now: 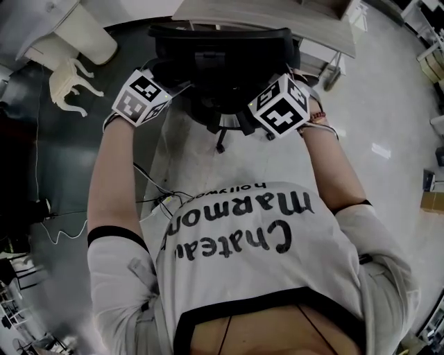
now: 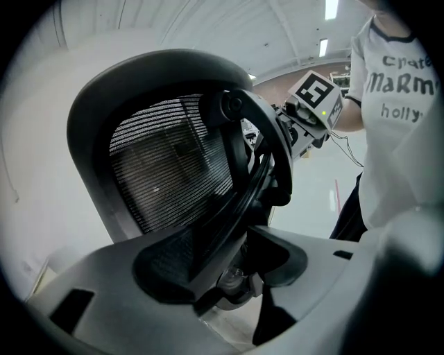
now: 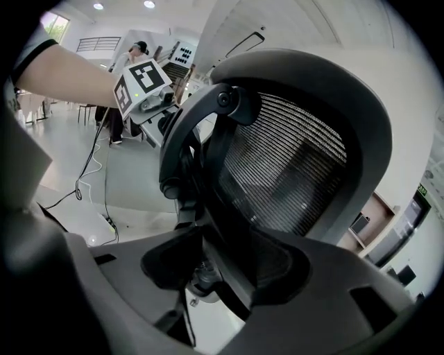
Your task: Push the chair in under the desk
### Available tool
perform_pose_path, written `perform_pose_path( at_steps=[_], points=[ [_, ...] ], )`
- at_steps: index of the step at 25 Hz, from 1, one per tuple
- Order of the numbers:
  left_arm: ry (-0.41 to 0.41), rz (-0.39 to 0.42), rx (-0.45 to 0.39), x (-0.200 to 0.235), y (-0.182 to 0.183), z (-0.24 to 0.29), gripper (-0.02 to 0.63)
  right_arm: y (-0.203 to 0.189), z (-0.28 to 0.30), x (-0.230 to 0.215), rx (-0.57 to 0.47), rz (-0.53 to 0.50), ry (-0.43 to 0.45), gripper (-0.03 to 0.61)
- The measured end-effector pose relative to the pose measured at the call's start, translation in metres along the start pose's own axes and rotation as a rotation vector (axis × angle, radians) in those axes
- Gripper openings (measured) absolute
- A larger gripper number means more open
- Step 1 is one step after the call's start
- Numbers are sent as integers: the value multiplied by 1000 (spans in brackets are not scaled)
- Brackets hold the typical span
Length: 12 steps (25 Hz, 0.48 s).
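Nearest the head camera is the person's printed shirt (image 1: 243,256). In front of it both arms reach forward. At left, the left gripper (image 2: 225,267) has its jaws closed onto the left side rim of the mesh backrest (image 2: 173,173) of the office chair (image 1: 222,52). The backrest runs crosswise between the two hands, so neither is nearer. At right, the right gripper (image 3: 222,267) clamps the opposite rim in the same way. The desk (image 1: 312,21) lies straight beyond the chair, so I judge the push must go directly forward.
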<state>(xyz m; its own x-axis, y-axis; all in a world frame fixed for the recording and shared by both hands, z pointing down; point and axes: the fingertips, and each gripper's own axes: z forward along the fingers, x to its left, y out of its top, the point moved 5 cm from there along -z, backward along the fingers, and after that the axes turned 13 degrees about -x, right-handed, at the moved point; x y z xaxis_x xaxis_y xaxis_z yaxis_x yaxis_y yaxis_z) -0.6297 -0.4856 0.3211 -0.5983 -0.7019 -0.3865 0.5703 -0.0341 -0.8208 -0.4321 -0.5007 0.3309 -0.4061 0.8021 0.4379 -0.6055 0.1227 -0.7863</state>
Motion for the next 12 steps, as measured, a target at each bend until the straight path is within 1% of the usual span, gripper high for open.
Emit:
perform_pose_path(
  at_steps=[5, 8, 12],
  points=[
    [-55, 26, -23, 21, -13, -6, 236, 15, 13, 12, 31, 28, -48, 222],
    [-74, 36, -26, 39, -23, -11, 238, 27, 28, 17, 32, 44, -58, 221],
    [-96, 56, -54, 58, -33, -12, 238, 37, 43, 18, 51, 66, -75, 219]
  ],
)
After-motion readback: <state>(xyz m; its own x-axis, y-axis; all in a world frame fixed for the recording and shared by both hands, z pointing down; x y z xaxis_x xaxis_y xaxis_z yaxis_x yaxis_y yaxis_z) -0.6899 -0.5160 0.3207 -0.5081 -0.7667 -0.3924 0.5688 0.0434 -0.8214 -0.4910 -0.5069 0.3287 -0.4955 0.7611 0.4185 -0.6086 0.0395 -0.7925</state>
